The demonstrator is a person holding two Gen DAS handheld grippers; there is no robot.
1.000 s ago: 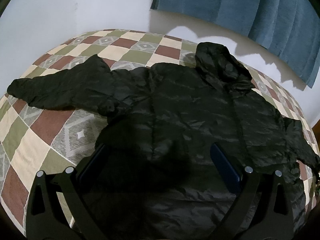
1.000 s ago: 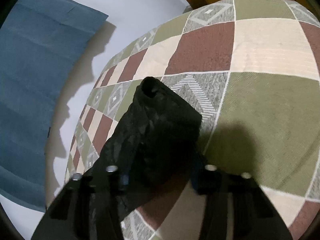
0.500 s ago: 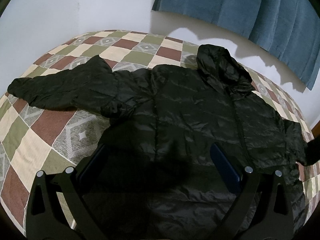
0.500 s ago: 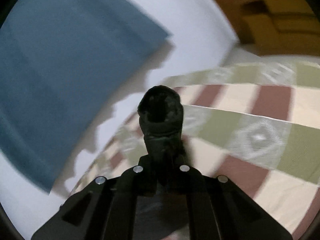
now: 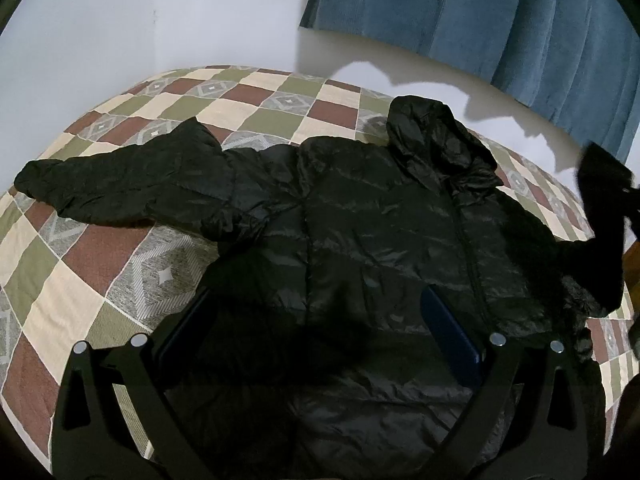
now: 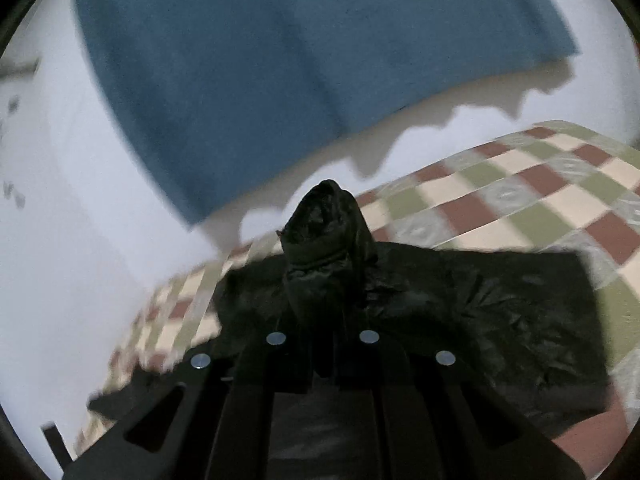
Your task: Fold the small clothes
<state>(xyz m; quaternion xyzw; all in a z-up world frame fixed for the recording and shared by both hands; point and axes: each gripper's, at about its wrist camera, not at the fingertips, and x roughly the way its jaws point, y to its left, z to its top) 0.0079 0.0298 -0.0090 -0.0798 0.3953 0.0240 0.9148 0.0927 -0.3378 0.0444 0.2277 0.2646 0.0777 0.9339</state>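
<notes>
A black hooded puffer jacket (image 5: 380, 220) lies spread face up on the bed, hood (image 5: 432, 136) at the far side and one sleeve (image 5: 120, 184) stretched out to the left. My left gripper (image 5: 320, 320) hovers open over the jacket's lower part, its blue-padded fingers (image 5: 452, 332) wide apart with nothing pinched. My right gripper (image 6: 322, 320) is shut on the cuff of the other sleeve (image 6: 324, 232), which stands up from the jaws. In the left wrist view that raised sleeve (image 5: 604, 200) hangs in the air at the right edge. Below it the jacket body (image 6: 480, 300) lies flat.
The bed carries a checked patchwork quilt (image 5: 80, 264) in brown, green and cream. A white wall and a blue curtain (image 5: 500, 20) stand close behind the bed's far side. Bare quilt (image 6: 540, 200) shows beyond the jacket.
My right gripper closed on the sleeve cuff, lifted it off the quilt and swung it over toward the jacket body. The left gripper and the rest of the jacket stayed still.
</notes>
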